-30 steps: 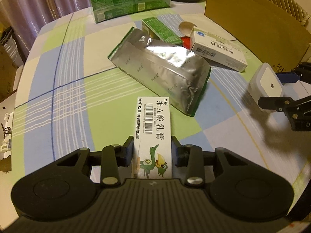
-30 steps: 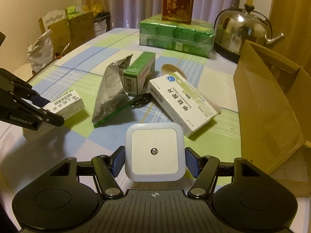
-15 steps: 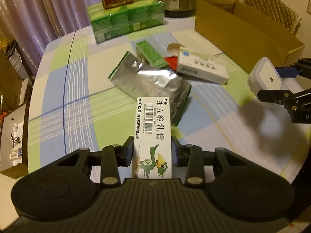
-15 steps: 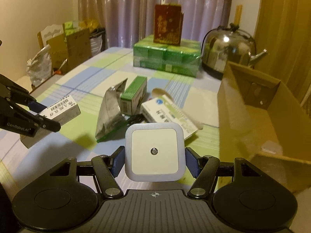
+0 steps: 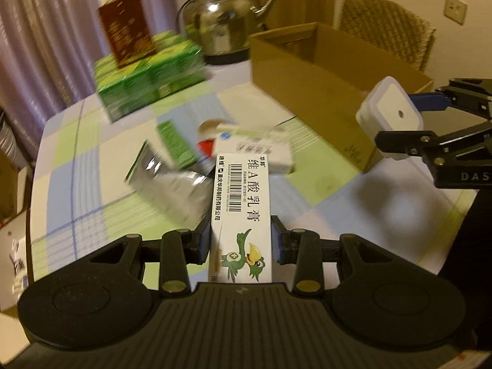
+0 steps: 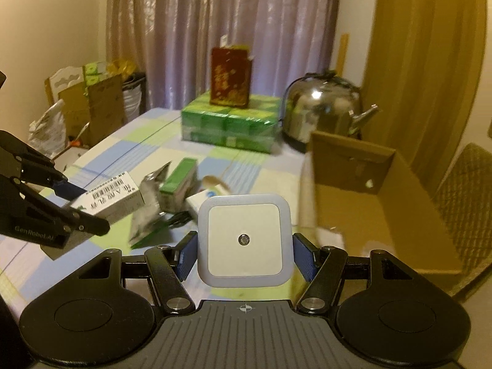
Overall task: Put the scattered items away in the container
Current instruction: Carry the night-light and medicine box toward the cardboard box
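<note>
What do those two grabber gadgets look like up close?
Both are matte black plastic: a ribbed centre plate, a round disc each side, linkage bars with silver rivets, blue pads on the fingers. The left tongs read "GenRobot.AI" on one side; the right tongs show "DAS".
</note>
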`<state>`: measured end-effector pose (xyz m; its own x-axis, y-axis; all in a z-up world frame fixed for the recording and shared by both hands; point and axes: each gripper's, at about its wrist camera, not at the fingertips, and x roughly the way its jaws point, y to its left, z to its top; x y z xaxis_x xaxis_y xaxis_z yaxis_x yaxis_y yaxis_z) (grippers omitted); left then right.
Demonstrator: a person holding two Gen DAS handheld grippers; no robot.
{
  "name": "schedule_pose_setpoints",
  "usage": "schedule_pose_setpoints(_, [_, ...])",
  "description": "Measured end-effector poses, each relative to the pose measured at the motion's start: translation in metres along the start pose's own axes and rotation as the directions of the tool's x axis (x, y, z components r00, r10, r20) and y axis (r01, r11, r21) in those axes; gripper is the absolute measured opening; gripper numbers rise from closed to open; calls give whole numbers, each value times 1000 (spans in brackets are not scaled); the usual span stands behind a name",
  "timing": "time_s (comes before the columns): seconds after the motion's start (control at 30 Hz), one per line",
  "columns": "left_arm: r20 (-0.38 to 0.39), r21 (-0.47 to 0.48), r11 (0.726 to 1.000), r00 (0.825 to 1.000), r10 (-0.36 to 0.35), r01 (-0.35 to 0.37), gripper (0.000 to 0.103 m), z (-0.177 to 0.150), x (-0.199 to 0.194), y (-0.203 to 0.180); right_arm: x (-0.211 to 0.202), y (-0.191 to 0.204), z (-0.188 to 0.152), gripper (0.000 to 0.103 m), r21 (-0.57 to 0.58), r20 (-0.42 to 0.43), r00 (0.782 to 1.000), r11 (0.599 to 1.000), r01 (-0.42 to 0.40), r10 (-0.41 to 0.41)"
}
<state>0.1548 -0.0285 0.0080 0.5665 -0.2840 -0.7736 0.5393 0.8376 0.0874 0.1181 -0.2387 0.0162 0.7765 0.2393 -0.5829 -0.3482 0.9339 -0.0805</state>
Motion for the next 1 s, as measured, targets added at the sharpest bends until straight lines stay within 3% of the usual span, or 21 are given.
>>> schedule_pose_setpoints(0.53, [79, 183, 973, 985, -154, 137, 33, 111, 29, -92, -19, -119, 16, 62, -30, 20, 983, 983, 182, -182])
schedule_pose_setpoints(0.8, [100, 272, 942, 968, -231, 197, 33, 171, 70, -129, 6, -165, 20, 62, -165, -26, 988, 976, 145, -151])
schedule_pose_setpoints(1.0, [74, 261, 936, 962, -262, 235, 33, 203, 110, -137, 39, -189, 24, 62, -215, -98, 990, 974, 73, -96])
